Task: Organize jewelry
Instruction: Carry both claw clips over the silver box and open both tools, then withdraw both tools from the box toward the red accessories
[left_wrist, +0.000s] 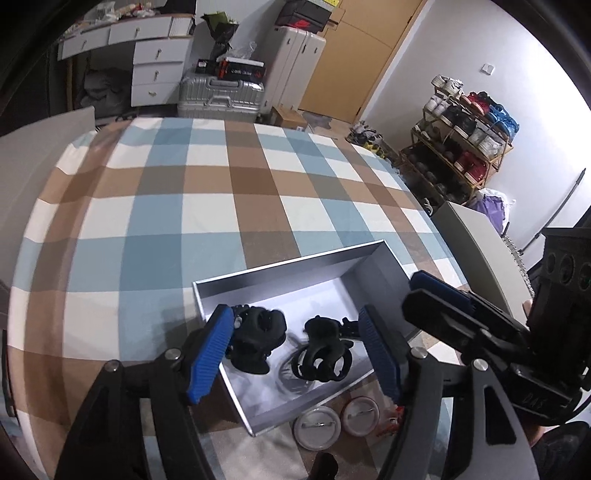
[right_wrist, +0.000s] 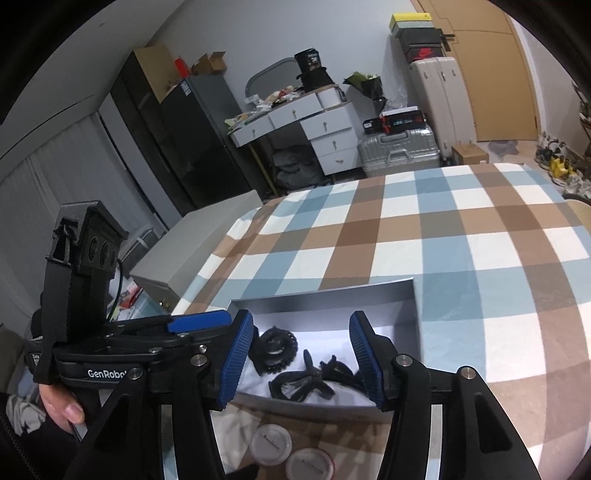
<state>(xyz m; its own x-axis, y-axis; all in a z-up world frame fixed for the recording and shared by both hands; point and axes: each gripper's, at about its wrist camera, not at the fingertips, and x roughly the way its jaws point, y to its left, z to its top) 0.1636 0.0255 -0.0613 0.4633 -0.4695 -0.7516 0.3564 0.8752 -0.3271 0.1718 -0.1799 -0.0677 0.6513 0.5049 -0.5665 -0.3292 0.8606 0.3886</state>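
Note:
An open grey box with a white floor sits on the checked cloth. Inside it lie a black coiled hair tie and a black claw clip, the hair tie to the left of the clip in the right wrist view too. My left gripper hangs over the box, open, its blue pads either side of both items and pressing on neither. My right gripper is open over the same box, nothing between its pads. Its fingers reach in from the right.
Two round pin badges lie face down on the cloth just in front of the box, next to a small red item. A hand holds the left gripper. Grey panels flank the table; drawers and suitcases stand behind.

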